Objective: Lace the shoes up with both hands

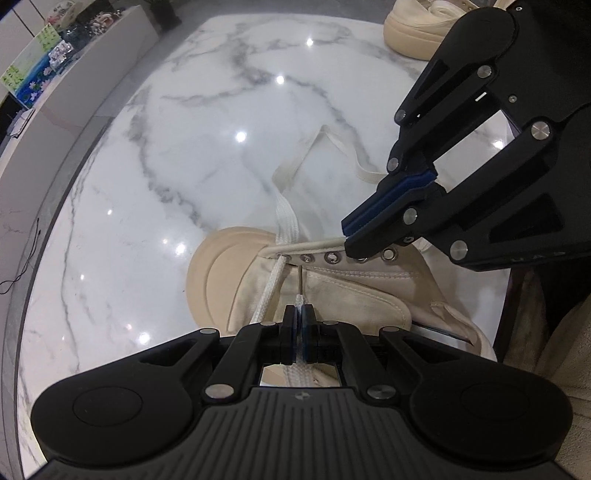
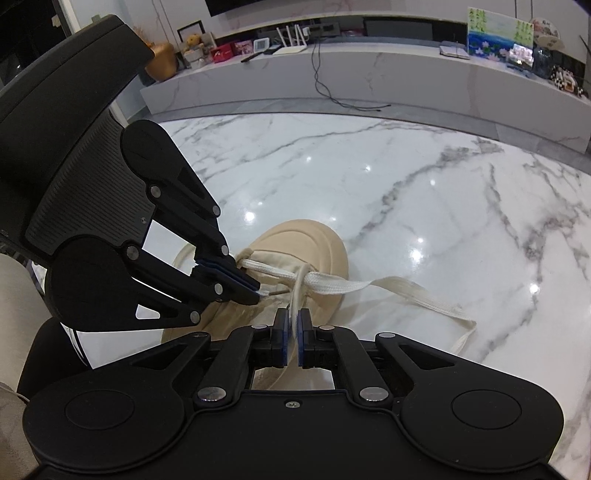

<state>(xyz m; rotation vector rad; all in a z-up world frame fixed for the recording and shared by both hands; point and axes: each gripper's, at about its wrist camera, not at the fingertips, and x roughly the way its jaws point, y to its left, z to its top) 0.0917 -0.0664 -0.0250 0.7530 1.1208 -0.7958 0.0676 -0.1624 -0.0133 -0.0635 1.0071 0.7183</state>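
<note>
A beige canvas shoe [image 1: 332,295] lies on the marble table [image 1: 221,147], its toe cap [image 2: 306,240] pointing away. My left gripper [image 1: 298,312] is shut on the end of the white lace [image 1: 284,214]. The lace's stiff tip [image 1: 300,282] sticks out of the pads just below the row of metal eyelets [image 1: 332,256]. My right gripper [image 2: 293,319] is shut on a thin strand of the same lace [image 2: 297,291], which rises from the shoe's front. In the left wrist view the right gripper [image 1: 345,236] reaches in from the upper right, above the eyelets.
Loose cream lace [image 2: 424,295] trails over the table beside the shoe. A second beige shoe [image 1: 413,26] stands at the far table edge. A low marble cabinet [image 2: 369,81] with clutter and a cable runs behind. A person's trouser leg [image 1: 546,350] is beside the table.
</note>
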